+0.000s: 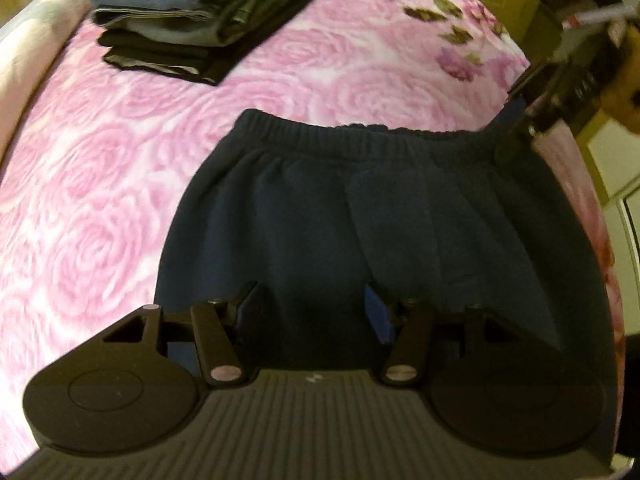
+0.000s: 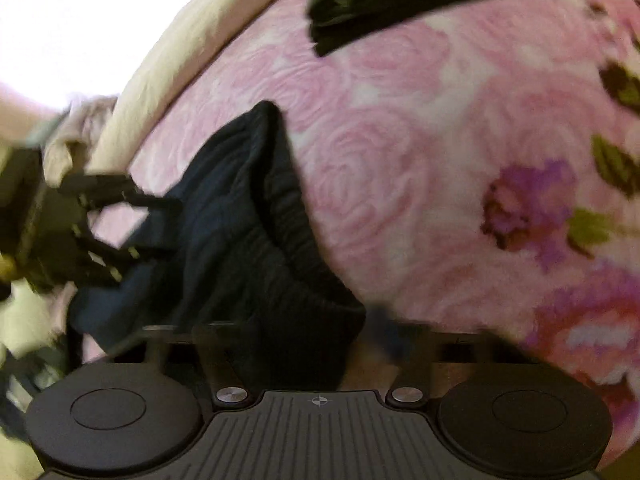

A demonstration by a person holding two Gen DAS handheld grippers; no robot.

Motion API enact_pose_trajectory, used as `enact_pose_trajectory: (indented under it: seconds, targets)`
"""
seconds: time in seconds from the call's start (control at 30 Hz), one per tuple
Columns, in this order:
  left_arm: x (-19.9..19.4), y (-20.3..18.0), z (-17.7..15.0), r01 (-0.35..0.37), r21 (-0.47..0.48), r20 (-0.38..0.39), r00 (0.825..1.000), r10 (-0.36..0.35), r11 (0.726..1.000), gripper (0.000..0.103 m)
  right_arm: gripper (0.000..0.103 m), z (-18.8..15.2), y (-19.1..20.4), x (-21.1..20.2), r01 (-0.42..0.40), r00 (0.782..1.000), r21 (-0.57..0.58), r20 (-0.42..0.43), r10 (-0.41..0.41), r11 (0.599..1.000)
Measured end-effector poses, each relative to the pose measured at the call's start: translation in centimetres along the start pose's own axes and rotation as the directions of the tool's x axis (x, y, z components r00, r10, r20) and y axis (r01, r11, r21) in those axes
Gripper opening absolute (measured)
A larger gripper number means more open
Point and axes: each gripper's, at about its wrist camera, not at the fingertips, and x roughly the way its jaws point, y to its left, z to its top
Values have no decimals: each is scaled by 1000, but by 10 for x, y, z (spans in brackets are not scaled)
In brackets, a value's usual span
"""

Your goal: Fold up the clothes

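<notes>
Stack: folded clothes [image 1: 188, 8] lie at the bed's far left corner.
Bedspread: pink rose blanket [image 1: 100, 168] beneath everything.
Trousers: navy sweatpants [image 1: 360, 208] lie mid-bed, waistband away from you.
Left gripper [image 1: 312, 312]: jaws wide over the near cloth; lower and close on both layers.
Right gripper [image 1: 516, 120]: at the waistband's right corner; grip unclear, so keep the edge taut.
</notes>
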Motion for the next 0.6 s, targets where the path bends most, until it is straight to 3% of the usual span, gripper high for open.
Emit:
enact_pose_trajectory:
  seconds: [0.07,0.13,0.2,0.3,0.33,0.4,0.43,0.47,0.6]
  targets:
    - [4,-1,7,3,13,-7,1000,-3,1000,51,29,4,-3,-8,-18,1000,49,-3,19,999]
    - [7,-2,16,4,15,4,1000,-5,1000,51,18,10,-4,-29,18,999,60,45,-21,998]
    - [14,-3,29,0,9,15,1000,-1,1000,51,18,16,-6,-50,58,993,83,98,-66,995]
    - [18,-4,38,3,-6,24,1000,-3,1000,51,19,15,-4,-43,127,990,23,56,-128,992]
    - [14,-4,37,2,-13,29,1000,-2,1000,51,22,14,-1,-40,143,989,10,46,-143,990]
    - [6,-3,35,-1,-28,39,999,2,1000,51,51,12,6,-35,185,982,-21,36,-184,983]
    - [-5,1,26,-12,-49,45,999,14,999,51,77,11,14,-38,229,972,-48,59,-226,972]
    - [-17,6,15,-31,-75,46,998,34,997,51,84,9,22,-42,262,963,-70,90,-255,963]
    - [-80,30,-60,-138,-237,13,989,146,962,51,84,-1,62,-49,311,943,-136,165,-288,941]
